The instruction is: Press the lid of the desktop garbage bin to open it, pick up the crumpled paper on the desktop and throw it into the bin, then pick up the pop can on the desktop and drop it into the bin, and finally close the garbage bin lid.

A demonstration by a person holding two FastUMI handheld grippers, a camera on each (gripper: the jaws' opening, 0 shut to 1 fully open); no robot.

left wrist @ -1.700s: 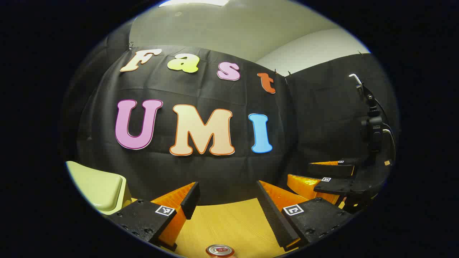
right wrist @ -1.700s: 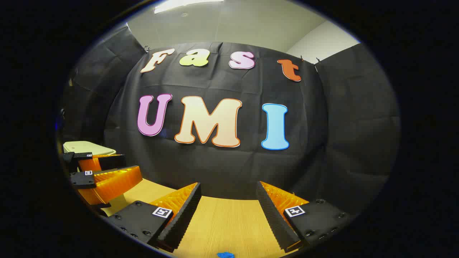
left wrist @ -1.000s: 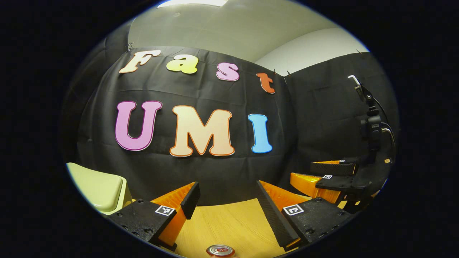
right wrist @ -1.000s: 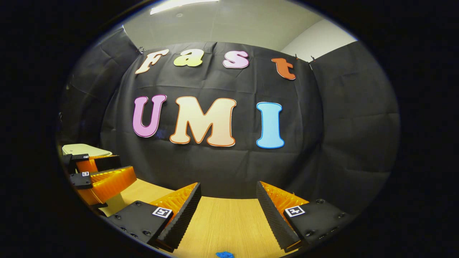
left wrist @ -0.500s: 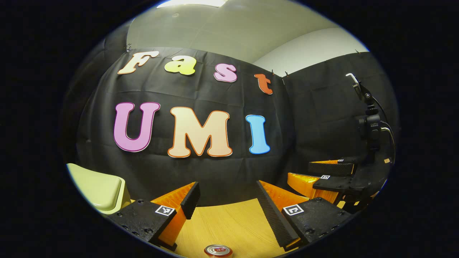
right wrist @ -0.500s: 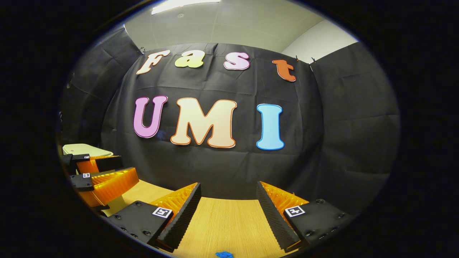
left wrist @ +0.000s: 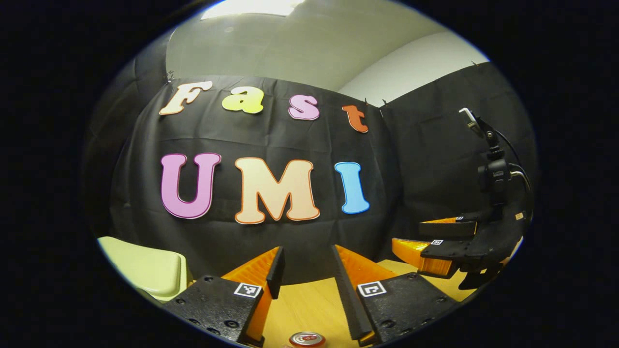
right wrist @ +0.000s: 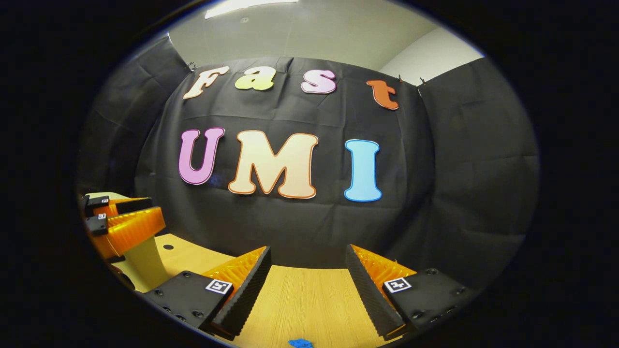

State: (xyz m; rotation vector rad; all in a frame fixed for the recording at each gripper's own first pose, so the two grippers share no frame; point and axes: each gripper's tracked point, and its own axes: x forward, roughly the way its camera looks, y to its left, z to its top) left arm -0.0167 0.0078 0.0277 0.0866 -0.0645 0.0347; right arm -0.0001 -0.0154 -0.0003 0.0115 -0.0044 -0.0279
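Left gripper [left wrist: 304, 263] — fingers apart with a narrow empty gap — hangs over the desktop [left wrist: 304, 309]; the pop can [left wrist: 306, 340] stands below it, the garbage bin [left wrist: 145, 268] at left, lid down. Right gripper [right wrist: 307, 270], fingers wide apart, hovers above a blue scrap [right wrist: 300, 343] — possibly the crumpled paper.

A staged recording booth inside a plain office-like room. Black cloth [right wrist: 300, 232] hangs clipped as walls around a pale wood tabletop [right wrist: 300, 304], and above the cloth show a white wall [left wrist: 411, 67], a flat ceiling [left wrist: 271, 48] and a ceiling light [right wrist: 246, 6]. A hand-held gripper [left wrist: 440, 244] carries a small camera on a mount.
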